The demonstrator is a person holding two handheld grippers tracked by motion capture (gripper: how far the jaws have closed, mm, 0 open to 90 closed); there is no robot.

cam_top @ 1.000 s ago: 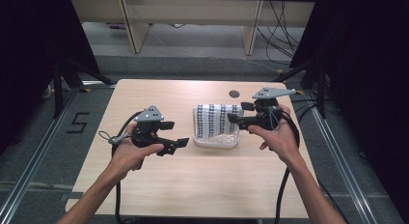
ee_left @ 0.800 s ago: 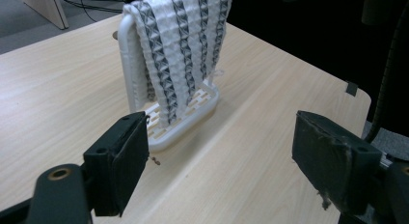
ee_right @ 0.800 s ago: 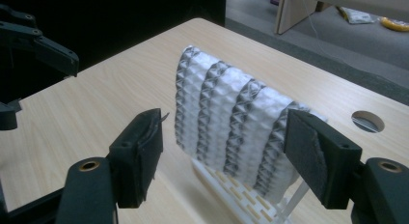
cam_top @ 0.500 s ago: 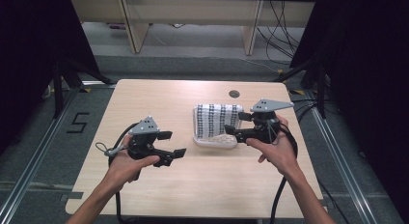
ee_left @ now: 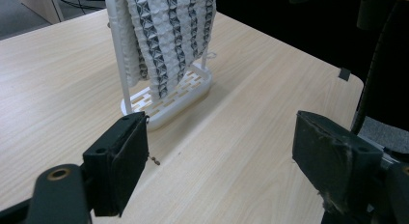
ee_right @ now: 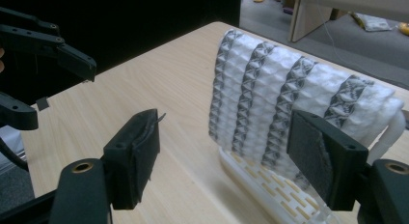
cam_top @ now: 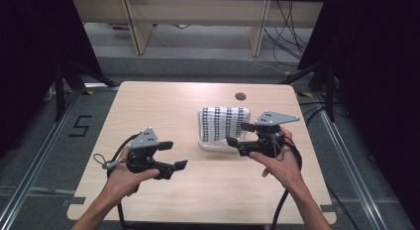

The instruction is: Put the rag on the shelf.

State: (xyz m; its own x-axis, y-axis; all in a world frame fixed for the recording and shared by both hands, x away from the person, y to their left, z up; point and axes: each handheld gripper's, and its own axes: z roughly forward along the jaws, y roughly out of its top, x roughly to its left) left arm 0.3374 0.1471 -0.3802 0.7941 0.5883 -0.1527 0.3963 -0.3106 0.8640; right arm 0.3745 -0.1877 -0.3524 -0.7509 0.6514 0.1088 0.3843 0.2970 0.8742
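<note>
A white plastic rack stands on the right half of the wooden table, with a white cloth with dark patterned stripes draped over it. My right gripper hovers at the rack's near right corner, open, with nothing between its jaws. In the right gripper view the cloth hangs just ahead. My left gripper is open and empty, left of the rack and apart from it. The left gripper view looks at the rack's base and the cloth.
A round cable hole sits in the table behind the rack. Wooden furniture legs and floor cables lie beyond the far edge. A tape mark is on the floor at left. Dark curtains flank both sides.
Both hands have drawn back toward the front edge and sunk lower. The right gripper has come off the top of the rack to its near right corner.
</note>
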